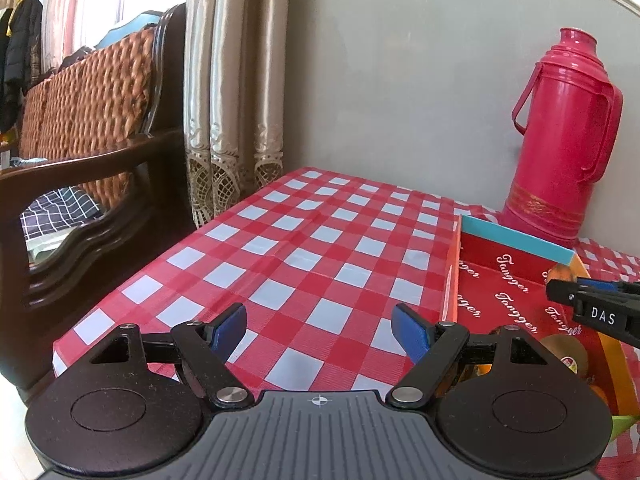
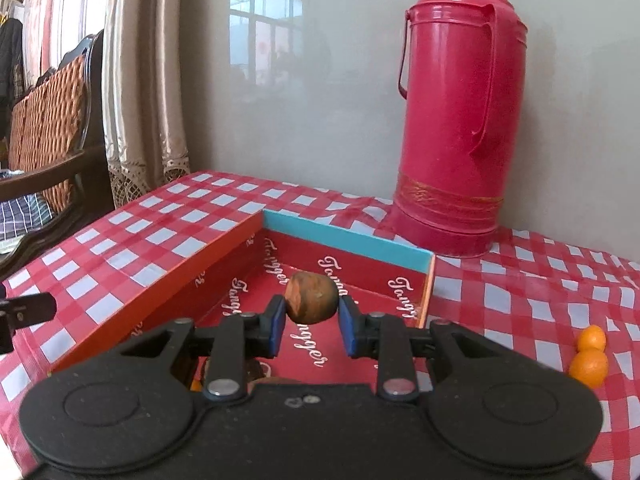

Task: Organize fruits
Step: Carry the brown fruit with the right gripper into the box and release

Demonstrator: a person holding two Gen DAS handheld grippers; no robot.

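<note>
A shallow red box printed "Tangger", with a blue far wall, lies on the checked tablecloth. My right gripper hangs over the box with a brown, roundish fruit between its blue pad tips; the pads stand at the fruit's sides without clearly pressing it. Two small oranges lie on the cloth right of the box. In the left wrist view the box holds a kiwi near its front. My left gripper is open and empty over the cloth, left of the box. The right gripper's black fingers show at the right edge.
A tall pink thermos stands behind the box against the grey wall. A dark wooden sofa with woven cushions and curtains flank the table's left edge. Bare checked cloth stretches left of the box.
</note>
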